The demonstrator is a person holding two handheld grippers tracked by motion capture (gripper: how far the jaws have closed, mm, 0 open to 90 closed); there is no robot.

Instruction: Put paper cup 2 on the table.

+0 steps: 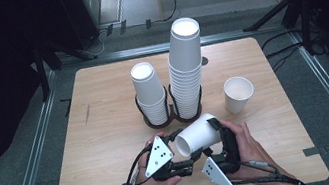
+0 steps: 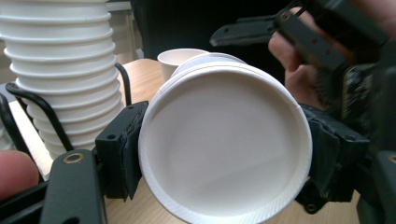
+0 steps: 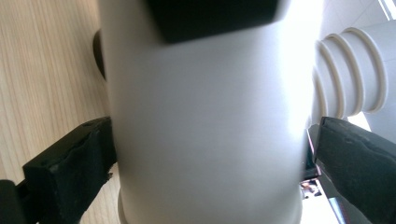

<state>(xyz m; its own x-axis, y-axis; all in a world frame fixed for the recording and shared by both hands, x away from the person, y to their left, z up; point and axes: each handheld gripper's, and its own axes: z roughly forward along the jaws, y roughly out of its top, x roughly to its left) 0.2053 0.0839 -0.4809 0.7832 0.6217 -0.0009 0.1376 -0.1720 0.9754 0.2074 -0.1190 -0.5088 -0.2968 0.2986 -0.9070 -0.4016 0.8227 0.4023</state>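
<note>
The left tongs point(image 2: 224, 154) clench a white paper cup point(image 1: 199, 135) at its rim, holding it on its side just above the table point(image 1: 108, 132). The right tongs point(image 3: 210, 163) stand released, jaws either side of the cup's wall. Beyond stand two cup stacks point(image 1: 188, 68) in a black holder point(image 1: 171, 106), a single cup point(image 1: 237, 93) to their right.

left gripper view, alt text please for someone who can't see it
A white paper cup lies on its side, its open mouth facing the camera, clamped at the rim between two black padded jaws. Behind it at left stands a tall stack of white paper cups in a black wire holder.
</note>
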